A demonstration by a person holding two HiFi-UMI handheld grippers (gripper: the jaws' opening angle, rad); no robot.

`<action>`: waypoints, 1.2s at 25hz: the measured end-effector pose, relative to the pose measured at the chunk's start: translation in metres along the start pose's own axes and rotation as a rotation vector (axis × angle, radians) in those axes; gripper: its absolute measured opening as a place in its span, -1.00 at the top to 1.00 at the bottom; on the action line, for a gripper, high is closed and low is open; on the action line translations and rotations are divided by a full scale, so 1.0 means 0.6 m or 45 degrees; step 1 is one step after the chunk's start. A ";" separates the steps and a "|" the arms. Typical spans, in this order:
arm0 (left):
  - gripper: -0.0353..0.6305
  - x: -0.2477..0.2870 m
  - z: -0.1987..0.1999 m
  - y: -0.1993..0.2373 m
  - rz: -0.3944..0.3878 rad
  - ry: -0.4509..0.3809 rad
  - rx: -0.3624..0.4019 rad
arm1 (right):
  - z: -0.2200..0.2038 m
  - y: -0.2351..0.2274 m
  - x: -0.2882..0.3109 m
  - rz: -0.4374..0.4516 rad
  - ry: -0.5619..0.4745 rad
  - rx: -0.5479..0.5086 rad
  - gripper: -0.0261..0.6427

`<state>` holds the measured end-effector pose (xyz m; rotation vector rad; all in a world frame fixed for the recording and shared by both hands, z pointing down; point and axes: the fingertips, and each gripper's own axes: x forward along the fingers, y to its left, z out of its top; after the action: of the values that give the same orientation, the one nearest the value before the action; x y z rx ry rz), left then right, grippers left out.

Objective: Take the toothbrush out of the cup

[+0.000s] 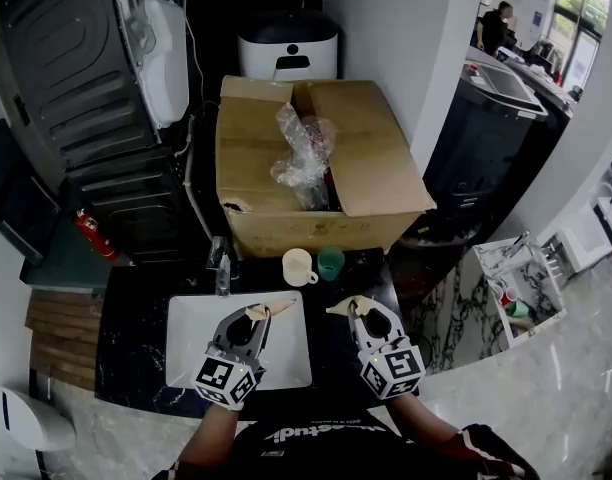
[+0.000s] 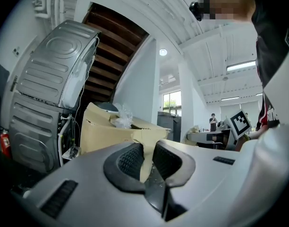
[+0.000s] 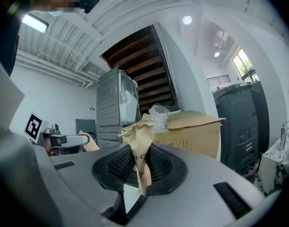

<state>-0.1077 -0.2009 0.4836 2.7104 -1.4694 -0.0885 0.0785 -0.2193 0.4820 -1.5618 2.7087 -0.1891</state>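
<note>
A cream mug (image 1: 298,266) and a green cup (image 1: 331,262) stand on the dark counter against the cardboard box (image 1: 316,158). I see no toothbrush in either. My left gripper (image 1: 258,313) (image 2: 147,157) hovers over the white basin and is shut on a scrap of tan paper (image 1: 274,308) (image 2: 145,148). My right gripper (image 1: 358,308) (image 3: 139,167) is beside it over the dark counter, shut on another crumpled tan paper scrap (image 1: 340,306) (image 3: 139,145). Both grippers point level toward the cups, a short way in front of them.
A white rectangular basin (image 1: 191,353) is set in the black counter, with a faucet (image 1: 222,266) at its far left corner. The open box holds clear plastic wrap (image 1: 304,148). A washing machine (image 1: 86,88) stands at the left, and a white bin (image 1: 286,48) behind the box.
</note>
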 end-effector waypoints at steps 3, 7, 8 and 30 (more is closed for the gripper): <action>0.74 0.003 0.001 -0.004 -0.008 0.005 0.015 | -0.002 0.000 0.000 -0.007 0.016 -0.015 0.66; 0.74 0.006 0.002 -0.007 -0.014 0.010 0.029 | -0.005 0.002 0.000 -0.021 0.041 -0.054 0.66; 0.74 0.007 0.002 -0.007 -0.016 0.010 0.030 | -0.006 0.002 0.000 -0.024 0.042 -0.062 0.66; 0.74 0.014 0.007 -0.006 -0.033 -0.002 0.014 | 0.000 0.008 0.006 -0.005 0.038 -0.070 0.66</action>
<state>-0.1006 -0.2062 0.4793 2.7392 -1.4398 -0.0834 0.0725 -0.2200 0.4820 -1.5908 2.7568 -0.1397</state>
